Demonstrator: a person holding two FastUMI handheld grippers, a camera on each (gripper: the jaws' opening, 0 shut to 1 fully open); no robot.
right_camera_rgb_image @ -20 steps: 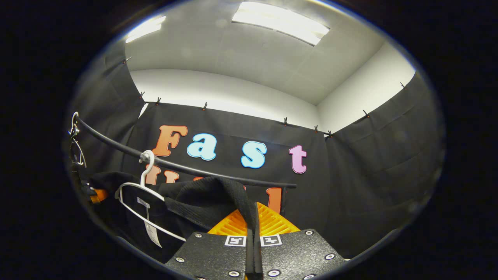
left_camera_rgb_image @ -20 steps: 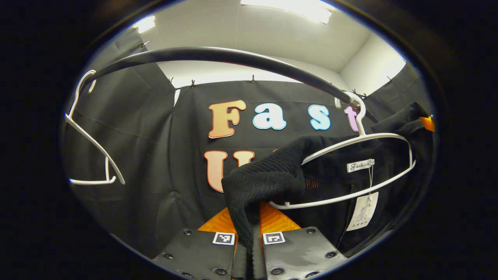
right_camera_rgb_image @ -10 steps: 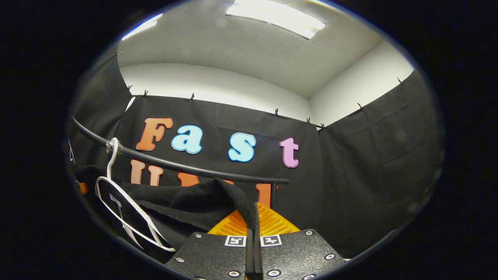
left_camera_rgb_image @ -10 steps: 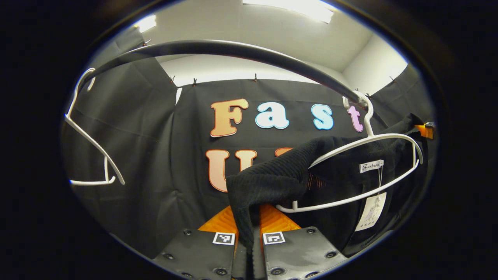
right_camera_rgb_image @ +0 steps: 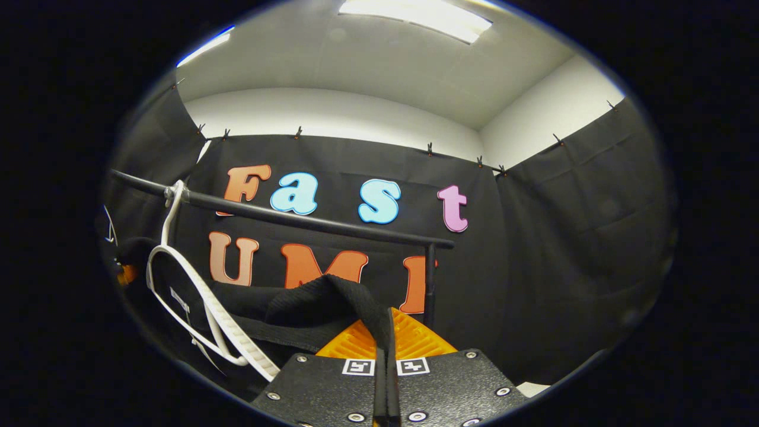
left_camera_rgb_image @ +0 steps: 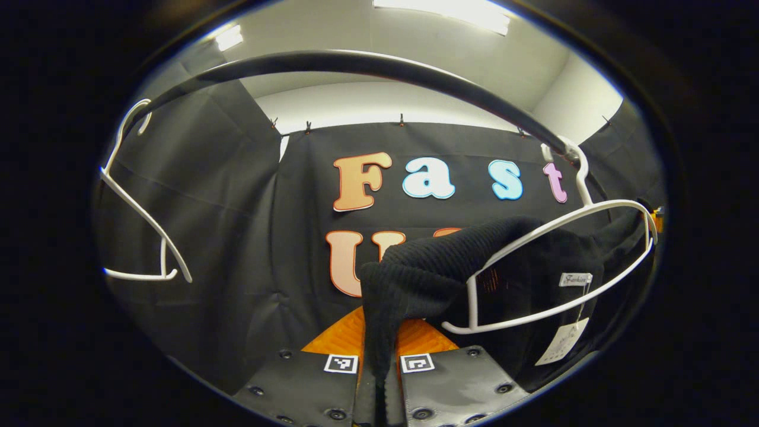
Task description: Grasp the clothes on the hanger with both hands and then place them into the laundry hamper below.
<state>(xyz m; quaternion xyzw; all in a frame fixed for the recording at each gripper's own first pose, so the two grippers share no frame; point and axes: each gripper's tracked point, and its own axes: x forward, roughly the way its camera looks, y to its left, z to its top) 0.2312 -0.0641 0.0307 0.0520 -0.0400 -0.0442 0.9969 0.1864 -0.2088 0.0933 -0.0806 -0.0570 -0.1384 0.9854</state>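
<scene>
A black knit garment (left_camera_rgb_image: 433, 267) drapes off a white hanger (left_camera_rgb_image: 563, 219) hooked on the black rail (left_camera_rgb_image: 356, 62). My left gripper (left_camera_rgb_image: 379, 335) is shut on one bunched shoulder of it, just below the hanger's near end. The hanger's near end stands bare of cloth. In the right gripper view my right gripper (right_camera_rgb_image: 384, 332) is shut on the garment's (right_camera_rgb_image: 314, 302) other shoulder, right of the tilted hanger (right_camera_rgb_image: 190, 279). A bit of the right gripper (left_camera_rgb_image: 656, 214) peeks past the hanger's far end. A bit of the left gripper (right_camera_rgb_image: 126, 274) shows at far left.
An empty white hanger (left_camera_rgb_image: 139, 204) hangs at the rail's left end. The rail (right_camera_rgb_image: 296, 218) ends on an upright post (right_camera_rgb_image: 431, 279) close behind my right gripper. A sewn label (left_camera_rgb_image: 575, 279) and a paper tag (left_camera_rgb_image: 560, 343) dangle inside the garment. Black cloth walls surround the booth.
Both grippers have come down with the garment. The hanger has tilted and swung, and the cloth has slid off its near end. The rail now sits higher in the right gripper view.
</scene>
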